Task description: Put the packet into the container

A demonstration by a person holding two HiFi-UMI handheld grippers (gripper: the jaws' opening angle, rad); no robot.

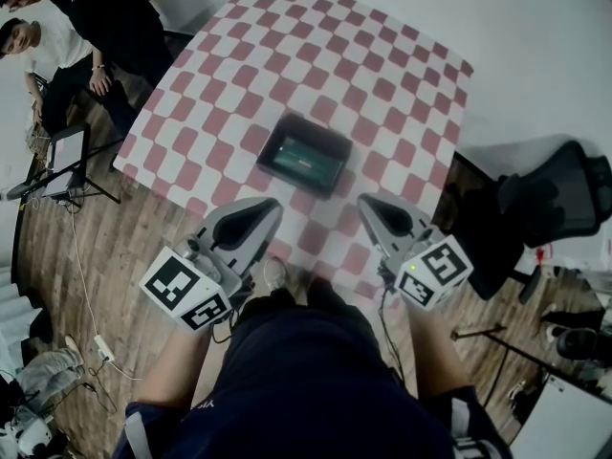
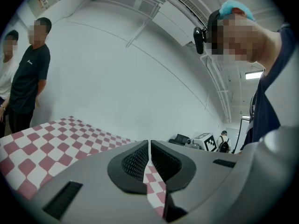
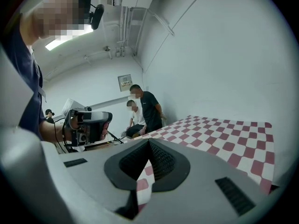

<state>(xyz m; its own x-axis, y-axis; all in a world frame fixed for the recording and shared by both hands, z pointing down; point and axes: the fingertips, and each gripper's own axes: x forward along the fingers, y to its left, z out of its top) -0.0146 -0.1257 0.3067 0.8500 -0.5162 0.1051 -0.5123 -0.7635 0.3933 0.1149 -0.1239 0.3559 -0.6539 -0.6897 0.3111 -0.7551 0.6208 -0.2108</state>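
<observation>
Head view looks steeply down on a table covered with a red and white checkered cloth (image 1: 382,84). Near the middle of the cloth, a little toward the person's side, stands the container (image 1: 330,146), a black rectangular tray with low walls, turned at a slight angle to the table edges. Inside it lies the packet (image 1: 302,162), flat on the bottom. It looks dark green with a few small pale marks, and it fills most of the container's floor. Its print is too small to read.

Both grippers are at the near edge of the table, on the person's side of the container and apart from it. The left gripper (image 1: 273,207) points toward the container's near left corner, and the right gripper (image 1: 366,203) points toward its near right side. Left gripper view shows this gripper's two dark ribbed pads pressed together with nothing between them, only the checkered cloth below. Right gripper view shows the same: the jaws are closed and empty.

Beyond the far left corner of the table, two people (image 1: 105,17) are by the wall, one in a dark shirt and one in a white shirt. A black office chair (image 1: 559,194) stands at the right of the table on the wooden floor.
</observation>
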